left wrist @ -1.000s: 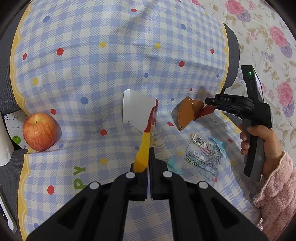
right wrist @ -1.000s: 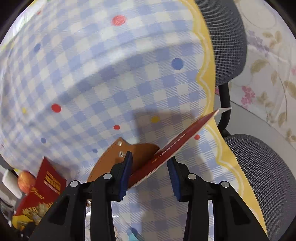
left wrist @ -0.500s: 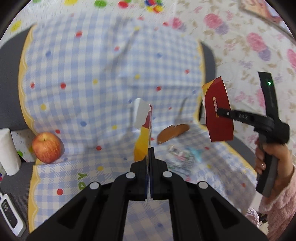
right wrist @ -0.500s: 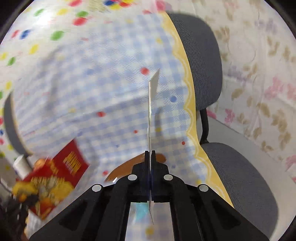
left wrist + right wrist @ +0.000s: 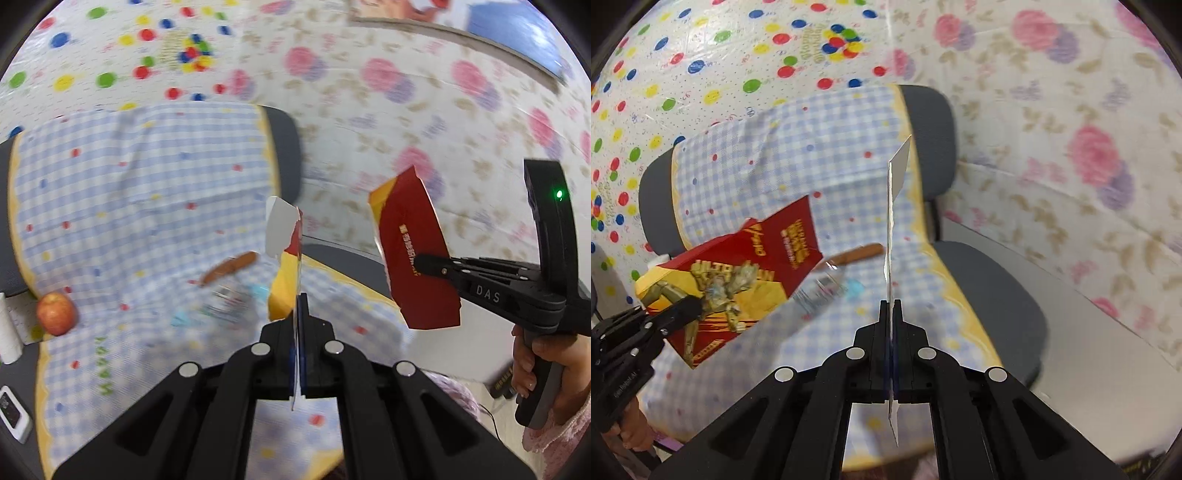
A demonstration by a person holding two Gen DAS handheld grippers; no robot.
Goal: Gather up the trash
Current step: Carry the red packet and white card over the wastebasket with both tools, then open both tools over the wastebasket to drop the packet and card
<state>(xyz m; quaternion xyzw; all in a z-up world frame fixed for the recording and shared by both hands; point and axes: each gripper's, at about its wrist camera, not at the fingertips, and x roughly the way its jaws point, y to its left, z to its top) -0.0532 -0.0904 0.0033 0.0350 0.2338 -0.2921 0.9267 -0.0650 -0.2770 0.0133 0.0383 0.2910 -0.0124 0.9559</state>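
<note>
Two torn carton pieces are up off the checked cloth (image 5: pixel 129 206): the left gripper (image 5: pixel 298 354) has its fingers clamped on the yellow-and-red piece (image 5: pixel 286 254), the right gripper (image 5: pixel 891 354) on the red flap (image 5: pixel 413 254). Thin card, light and stiff; an edge pinch suffices. Only the right view shows the printed face (image 5: pixel 738 280); the left alone shows the apple (image 5: pixel 56 313). The clear wrapper (image 5: pixel 823 288) lies beside the brown leather pouch (image 5: pixel 860 254).

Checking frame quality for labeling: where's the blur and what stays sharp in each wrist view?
Left wrist view: checked cloth, apple and flat wrappers smeared by motion; left gripper and its torn red-yellow box piece crisp. Right wrist view: floral backdrop blurred; right gripper and edge-on red card sharp. Strong fisheye bending in both.
</note>
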